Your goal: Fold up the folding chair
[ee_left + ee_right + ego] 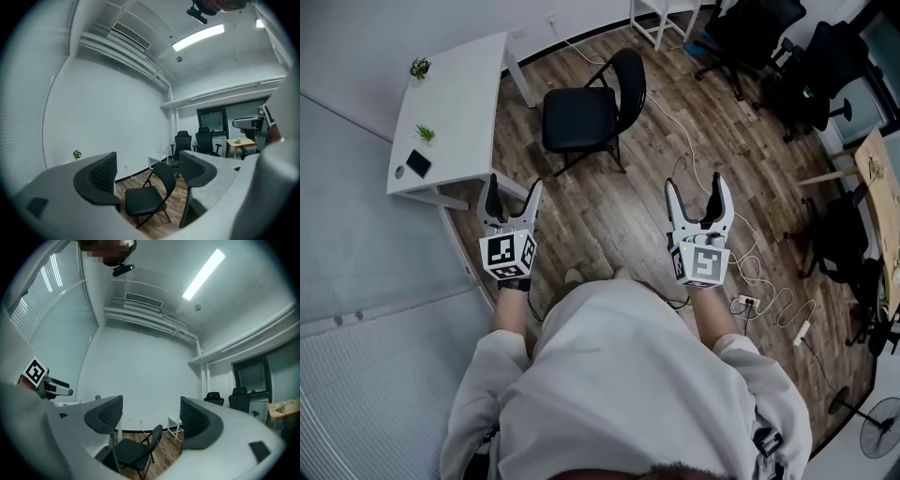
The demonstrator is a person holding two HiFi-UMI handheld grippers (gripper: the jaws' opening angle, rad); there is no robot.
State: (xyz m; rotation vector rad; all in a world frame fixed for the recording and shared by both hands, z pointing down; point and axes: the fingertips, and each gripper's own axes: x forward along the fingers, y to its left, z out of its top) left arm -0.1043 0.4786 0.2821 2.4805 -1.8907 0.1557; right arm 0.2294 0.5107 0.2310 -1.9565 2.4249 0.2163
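Observation:
The black folding chair (586,111) stands unfolded on the wood floor, ahead of me and next to the white table. Both grippers are held out level toward it, well short of it. In the head view my left gripper (514,187) is open and empty. My right gripper (696,187) is open too, with nothing between its fingers. The left gripper view frames the chair (146,200) in the gap of that gripper (147,173). The right gripper view shows the chair (132,452) low between the wide-apart pads of that gripper (150,419).
A white table (459,89) at the left carries two small plants and a dark phone (418,163). Black office chairs (755,37) stand at the back right. A white cable (689,141) and a power strip (744,302) lie on the floor to my right. A wooden table (879,183) is at the far right.

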